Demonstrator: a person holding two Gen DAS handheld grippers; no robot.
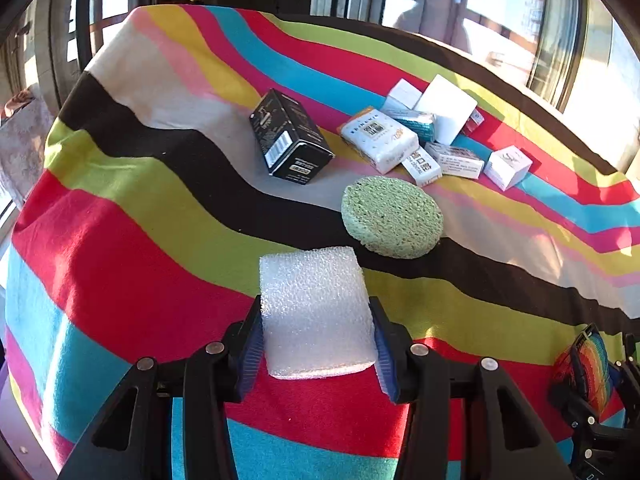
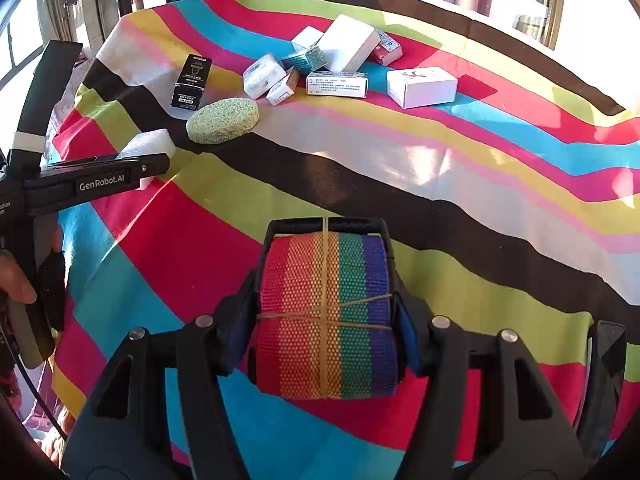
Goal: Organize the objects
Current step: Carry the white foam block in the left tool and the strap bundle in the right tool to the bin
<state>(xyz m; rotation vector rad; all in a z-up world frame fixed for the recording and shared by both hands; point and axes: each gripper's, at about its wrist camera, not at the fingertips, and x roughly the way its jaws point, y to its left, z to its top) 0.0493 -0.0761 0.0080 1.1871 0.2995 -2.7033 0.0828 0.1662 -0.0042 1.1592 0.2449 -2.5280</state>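
My left gripper (image 1: 315, 322) is shut on a white foam block (image 1: 312, 280), its blue pads pressing both long sides just above the striped cloth. In the right wrist view that gripper (image 2: 149, 165) shows at the left with the foam block (image 2: 154, 140) poking out. My right gripper (image 2: 325, 322) is shut on a rainbow webbing roll (image 2: 326, 276) bound with rubber bands, a black buckle at its far end. The roll (image 1: 592, 356) also shows at the lower right of the left wrist view. A round green sponge (image 1: 392, 216) lies just beyond the foam.
A black box (image 1: 290, 136) lies left of a cluster of small white and teal boxes (image 1: 420, 132), with a separate white box (image 2: 422, 86) to the right. The striped cloth (image 1: 160, 240) drapes over the table edges. Windows stand behind. A hand (image 2: 16, 280) grips the left tool.
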